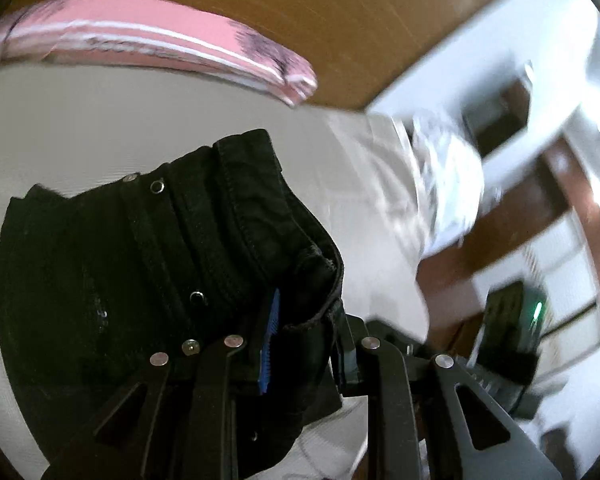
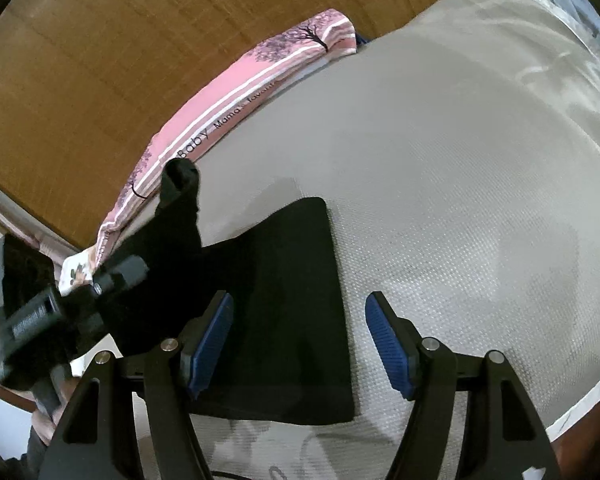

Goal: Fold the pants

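Observation:
Black pants (image 1: pixel 140 264) hang from my left gripper (image 1: pixel 304 340), which is shut on the waistband, lifted over the grey bed sheet (image 1: pixel 100 120). Rivets and a button show on the cloth. In the right wrist view the pants (image 2: pixel 292 304) lie partly flat on the sheet (image 2: pixel 460 200), with one end raised at the left, held by the left gripper (image 2: pixel 112 276). My right gripper (image 2: pixel 300 344) is open and empty, its blue pads (image 2: pixel 210 344) just above the flat part's right edge.
A pink striped blanket (image 2: pixel 228 100) lies along the bed's far edge against a wooden headboard (image 2: pixel 140 40). The same blanket shows in the left wrist view (image 1: pixel 160 44). White furniture (image 1: pixel 520 80) and a rumpled white cloth (image 1: pixel 444 184) stand to the right there.

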